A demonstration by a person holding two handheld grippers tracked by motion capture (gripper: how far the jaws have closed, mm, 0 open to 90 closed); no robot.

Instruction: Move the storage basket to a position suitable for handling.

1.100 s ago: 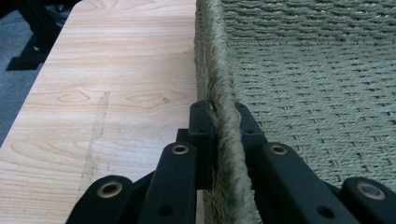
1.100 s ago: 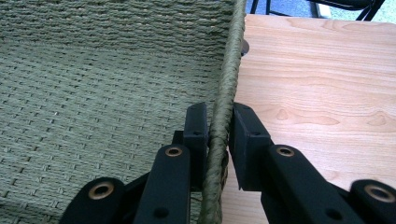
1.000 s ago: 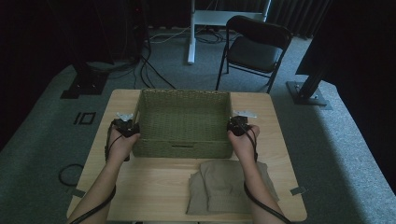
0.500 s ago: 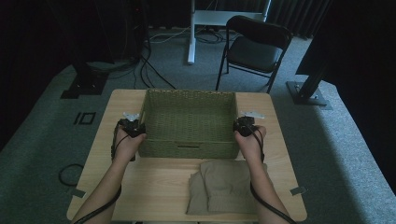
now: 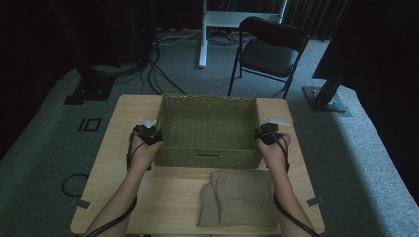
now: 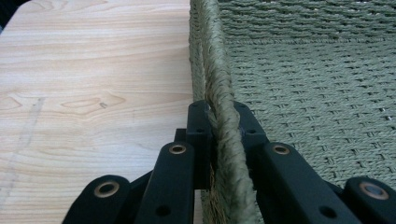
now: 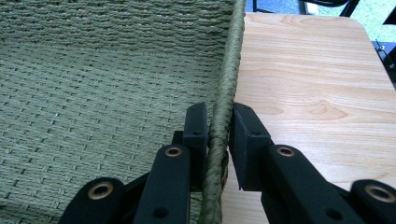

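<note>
Woven basket (image 5: pixel 207 129) sits mid-table, empty. Left gripper (image 5: pixel 148 134) clamps its left rim, right gripper (image 5: pixel 267 134) its right rim. Likely light, stiff but slightly flexing; opposite rims look the sound hold. Folded cloth (image 5: pixel 239 197) near right.

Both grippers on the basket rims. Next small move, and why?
Probably slide the basket a bit farther across the table, both hands together. The left gripper and right gripper are each shut on a side rim, the basket is empty, and the folded cloth lies in front of it.
</note>
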